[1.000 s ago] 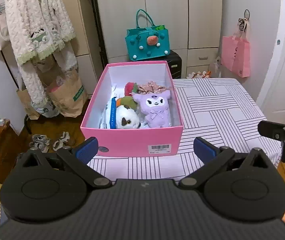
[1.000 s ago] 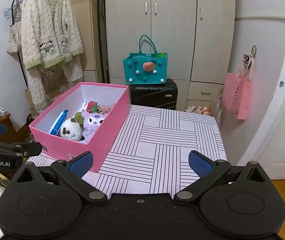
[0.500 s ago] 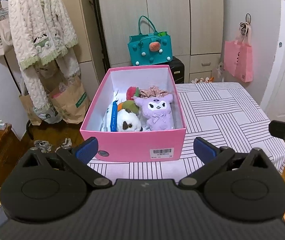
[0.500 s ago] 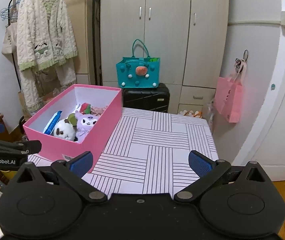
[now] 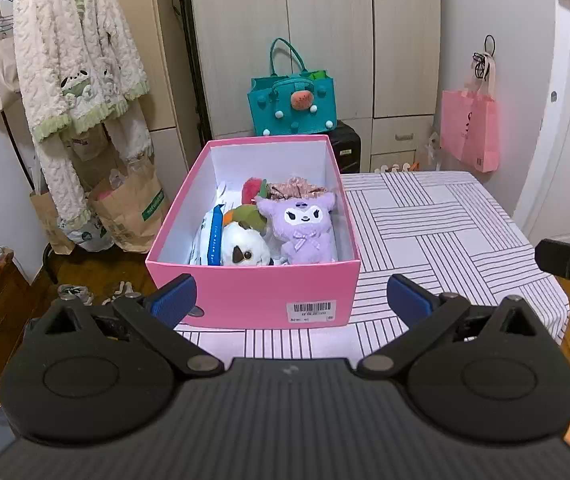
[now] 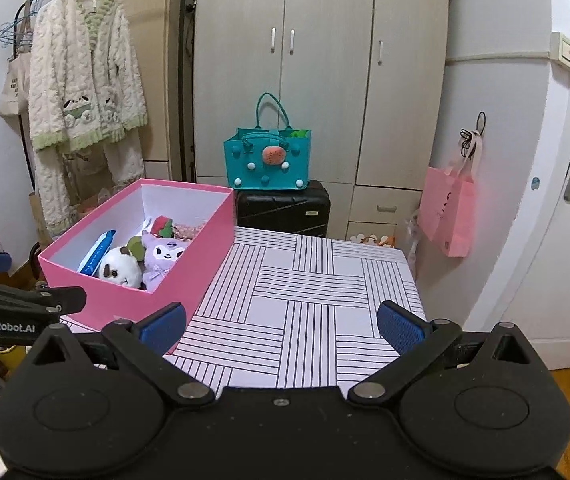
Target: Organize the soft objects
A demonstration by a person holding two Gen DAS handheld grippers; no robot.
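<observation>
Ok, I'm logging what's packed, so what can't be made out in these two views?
- Pink box bottom: hidden in both views under the purple plush, panda plush and blue packet.
- Red-and-green item: mostly buried behind the plushes in the left wrist view, so unidentifiable.
- Barcode label: text too small in the left wrist view.
- Table near edge: covered by the open left gripper and open right gripper.

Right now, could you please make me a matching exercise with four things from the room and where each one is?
Things:
1. purple plush
2. teal felt bag
3. pink tote bag
4. cream fleece robe

Places:
A. on the black suitcase
B. hanging by the white door
C. on the clothes rack
D. inside the pink box

Pairs: 1-D, 2-A, 3-B, 4-C
</observation>
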